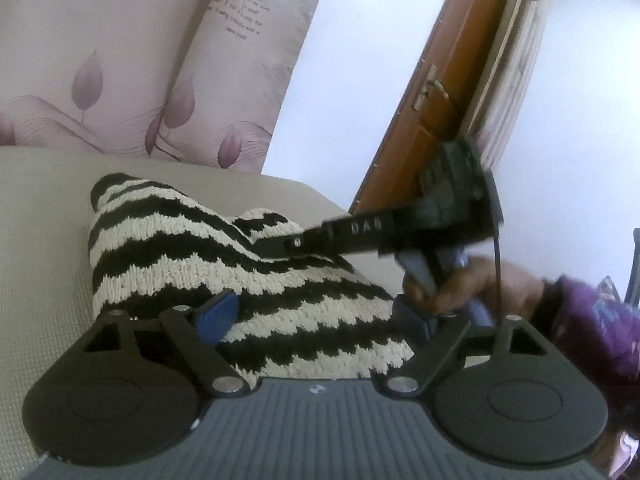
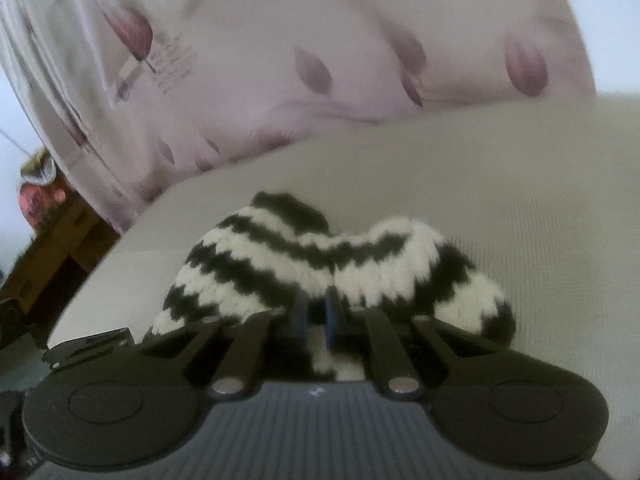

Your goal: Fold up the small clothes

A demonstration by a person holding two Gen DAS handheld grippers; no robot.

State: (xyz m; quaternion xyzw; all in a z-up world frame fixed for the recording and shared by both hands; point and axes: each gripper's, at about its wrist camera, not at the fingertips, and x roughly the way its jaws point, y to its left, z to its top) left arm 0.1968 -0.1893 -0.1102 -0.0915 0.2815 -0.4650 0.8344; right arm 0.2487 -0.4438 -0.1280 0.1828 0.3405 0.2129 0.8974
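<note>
The stripy knit lies on the pale bed. The right gripper pinches its near edge with jaws pressed together. The left gripper straddles it, jaws spread

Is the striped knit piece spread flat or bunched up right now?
Bunched up. The striped knit rises in humps off the cushion, its stripes bending over folds, and the right gripper pinches one edge.

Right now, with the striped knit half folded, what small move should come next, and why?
Probably draw the right gripper, pinched shut on the striped knit garment, farther across. The left gripper stands open around the near edge, gripping nothing, and the fold looks bunched on the cushion.
</note>
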